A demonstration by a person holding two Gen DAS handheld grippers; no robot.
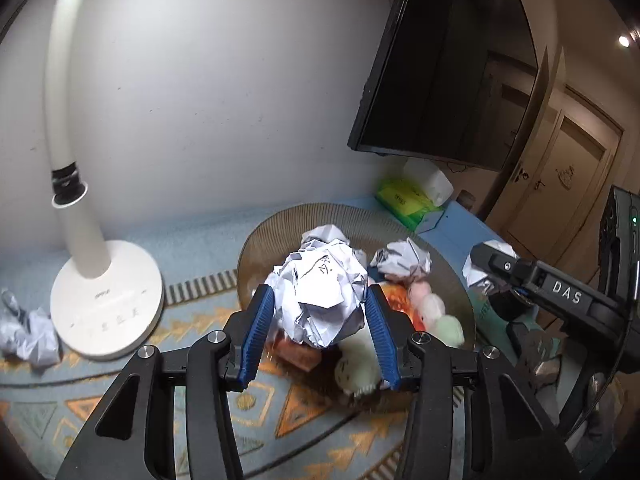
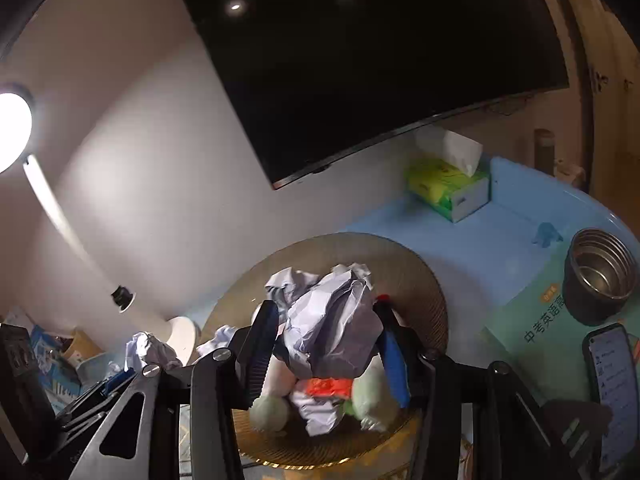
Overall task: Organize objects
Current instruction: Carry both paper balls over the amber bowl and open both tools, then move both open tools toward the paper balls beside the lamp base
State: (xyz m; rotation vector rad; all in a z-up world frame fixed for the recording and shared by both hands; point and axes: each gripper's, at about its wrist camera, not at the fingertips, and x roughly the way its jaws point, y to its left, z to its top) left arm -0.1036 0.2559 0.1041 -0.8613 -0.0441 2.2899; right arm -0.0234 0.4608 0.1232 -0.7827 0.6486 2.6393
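My left gripper (image 1: 319, 294) is shut on a crumpled white paper ball (image 1: 320, 276) with ink marks, held over a round ribbed tan bowl (image 1: 320, 210). In the right wrist view my right gripper (image 2: 325, 312) is shut on another crumpled paper ball (image 2: 332, 328), above the same bowl (image 2: 424, 276). The bowl holds more paper balls (image 1: 404, 260), pale round soft pieces (image 1: 432, 308) and a red wrapper (image 2: 326, 386). The right gripper's black body (image 1: 568, 296) shows at the right edge of the left wrist view. Low left in the right wrist view the left gripper's paper ball (image 2: 150, 350) shows.
A white desk lamp base (image 1: 108, 300) stands left of the bowl, with a loose crumpled paper (image 1: 28, 336) beside it. A green tissue box (image 2: 448, 188) sits at the back under a dark screen (image 2: 360, 60). A steel cup (image 2: 600, 280), a phone (image 2: 612, 384) and a teal book (image 2: 532, 332) lie right.
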